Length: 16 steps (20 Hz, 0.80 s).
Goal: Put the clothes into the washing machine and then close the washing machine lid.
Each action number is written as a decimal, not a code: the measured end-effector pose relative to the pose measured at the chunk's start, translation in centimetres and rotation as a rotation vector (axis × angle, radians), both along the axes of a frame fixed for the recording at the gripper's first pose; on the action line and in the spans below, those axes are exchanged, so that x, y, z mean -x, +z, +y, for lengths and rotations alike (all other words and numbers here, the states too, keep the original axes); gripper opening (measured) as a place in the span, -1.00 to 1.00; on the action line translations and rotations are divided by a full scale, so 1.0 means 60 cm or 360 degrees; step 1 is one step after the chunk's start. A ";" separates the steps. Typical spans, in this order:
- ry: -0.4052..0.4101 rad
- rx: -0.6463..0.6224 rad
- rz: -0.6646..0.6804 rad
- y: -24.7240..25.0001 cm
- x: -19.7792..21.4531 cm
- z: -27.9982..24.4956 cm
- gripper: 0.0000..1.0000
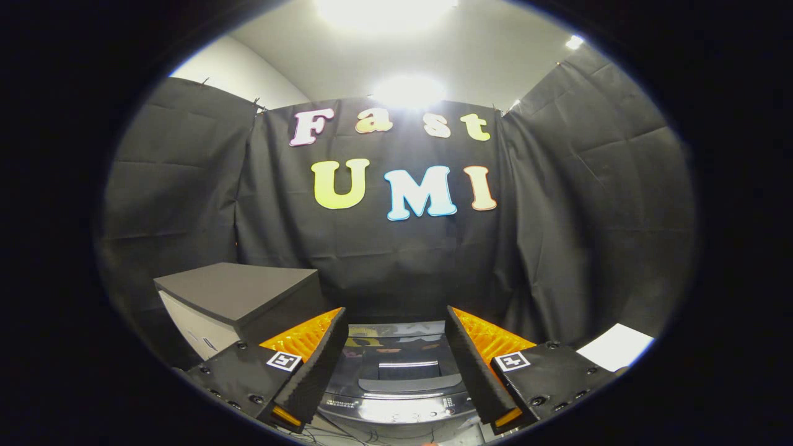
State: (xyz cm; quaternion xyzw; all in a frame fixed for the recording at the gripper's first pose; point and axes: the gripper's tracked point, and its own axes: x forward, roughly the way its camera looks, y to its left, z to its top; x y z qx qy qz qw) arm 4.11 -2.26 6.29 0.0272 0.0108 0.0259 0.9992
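Hovering with its fingers spread and empty, the gripper [393, 347] faced the washing machine [396, 390], whose glossy lid [399, 371] looked closed and could block loading any clothes.

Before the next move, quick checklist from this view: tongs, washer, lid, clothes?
1. Tongs open, nothing between the fingers: ok.
2. Washing machine just ahead, seen between the fingers: ok.
3. Lid open for loading: not ok, its glossy top looks down flat.
4. Clothes located: cannot tell from this view.
5. Grey-topped box beside the washer, beyond the left finger, apart from the tongs: ok.
6. White sheet beyond the right finger, what it is: cannot tell.
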 end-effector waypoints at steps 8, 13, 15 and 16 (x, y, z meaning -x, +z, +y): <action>-0.0036 -0.0002 -0.0051 0.027 0.066 -0.011 0.94; 0.0002 0.0022 0.0003 -0.007 0.083 -0.004 0.94; 0.0017 0.0026 0.0019 -0.014 0.089 0.000 0.94; 0.0021 0.0026 0.0023 -0.018 0.091 0.001 0.94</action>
